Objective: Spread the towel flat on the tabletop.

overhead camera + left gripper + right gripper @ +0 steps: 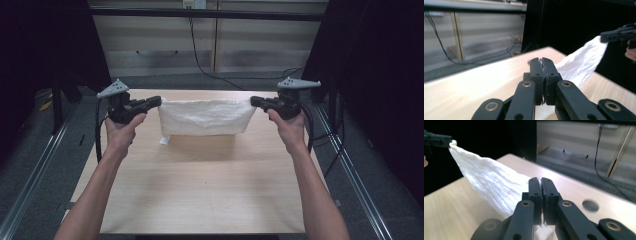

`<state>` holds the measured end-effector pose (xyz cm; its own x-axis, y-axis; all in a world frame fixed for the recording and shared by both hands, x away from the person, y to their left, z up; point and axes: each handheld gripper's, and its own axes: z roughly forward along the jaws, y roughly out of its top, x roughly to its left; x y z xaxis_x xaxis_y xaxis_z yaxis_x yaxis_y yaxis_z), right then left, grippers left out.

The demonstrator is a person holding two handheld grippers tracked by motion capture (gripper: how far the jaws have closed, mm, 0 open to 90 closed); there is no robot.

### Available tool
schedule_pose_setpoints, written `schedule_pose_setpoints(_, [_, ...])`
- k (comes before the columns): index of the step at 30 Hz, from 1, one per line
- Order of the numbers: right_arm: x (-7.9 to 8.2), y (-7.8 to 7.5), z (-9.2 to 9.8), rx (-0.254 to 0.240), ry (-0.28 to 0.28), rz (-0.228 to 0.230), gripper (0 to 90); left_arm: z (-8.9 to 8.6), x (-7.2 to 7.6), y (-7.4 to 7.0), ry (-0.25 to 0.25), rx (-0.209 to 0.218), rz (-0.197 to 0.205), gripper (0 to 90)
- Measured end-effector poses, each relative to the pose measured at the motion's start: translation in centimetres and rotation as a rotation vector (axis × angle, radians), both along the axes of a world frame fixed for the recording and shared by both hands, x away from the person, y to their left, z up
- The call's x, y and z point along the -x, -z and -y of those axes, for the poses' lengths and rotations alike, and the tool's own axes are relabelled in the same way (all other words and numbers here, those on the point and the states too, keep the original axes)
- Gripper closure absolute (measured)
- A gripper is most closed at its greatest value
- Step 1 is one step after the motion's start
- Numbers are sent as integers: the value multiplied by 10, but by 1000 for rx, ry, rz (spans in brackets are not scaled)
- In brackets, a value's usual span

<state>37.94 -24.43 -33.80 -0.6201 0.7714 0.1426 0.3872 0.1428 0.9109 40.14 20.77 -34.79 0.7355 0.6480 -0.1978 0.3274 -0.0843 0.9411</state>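
Nearest the person, the bare wooden table [200, 200] offers nothing to catch the cloth if a corner slips. The main risk, as I judge it, is just that: each grip takes only a thin pinch of fabric at a top corner, so a sharp pull outward or an uneven lift could draw a corner free and let the white towel [206, 116] collapse in a heap. Pulling the two hands too far apart would strain the same pinch points. Letting them drift together would slacken the top edge and spoil any clean fold or lay-down. A small tag [164, 140] at the lower left corner touches the table or hangs just above it, and could drag and twist the hem.

Farther out, the left gripper [158, 102] is clenched on the towel's upper left corner, and the right gripper [253, 101] is clenched on its upper right corner. The towel hangs stretched between them, its top edge nearly level, with its lower edge near or resting on the tabletop past the middle. In the left gripper view the cloth [584, 62] runs from the closed jaws toward the other gripper; the right gripper view mirrors this [491, 185].
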Motion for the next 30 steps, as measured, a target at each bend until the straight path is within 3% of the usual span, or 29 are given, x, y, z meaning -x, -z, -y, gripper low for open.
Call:
schedule_pose_setpoints(1, [0, 0, 0, 0, 0, 0, 875, -1, 3, 5, 3, -11, -2, 884])
schedule_pose_setpoints(2, [8, 13, 2, 7, -7, -16, 874, -3, 6, 11, 9, -5, -11, 884])
schedule_pose_setpoints(3, [8, 13, 2, 7, -7, -16, 874, -3, 8, 14, 13, 5, -16, 884])
schedule_pose_setpoints(4, [16, 23, 3, 0, -15, -26, 875, -3, 16, 21, 22, -1, -19, 884])
schedule_pose_setpoints(9, [37, 41, 3, -12, -33, -37, 874, -4, 35, 39, 52, -2, -40, 884])
schedule_pose_setpoints(12, [51, 50, 4, -15, -48, -40, 874, -7, 52, 59, 47, -34, -51, 883])
schedule_pose_setpoints(13, [56, 52, 4, -13, -57, -43, 874, -7, 52, 59, 47, -34, -51, 883])
schedule_pose_setpoints(16, [70, 61, 1, -2, -79, -54, 873, -10, 64, 80, 65, -37, -103, 883])
schedule_pose_setpoints(19, [78, 69, -1, 2, -91, -66, 873, -10, 72, 90, 76, -46, -117, 882])
schedule_pose_setpoints(20, [86, 78, -3, 20, -99, -79, 873, -11, 79, 98, 86, -52, -129, 882])
schedule_pose_setpoints(27, [104, 98, -4, 23, -121, -117, 868, -18, 98, 109, 106, -97, -147, 880])
schedule_pose_setpoints(30, [114, 108, -9, 41, -141, -135, 864, -20, 107, 112, 115, -89, -153, 878])
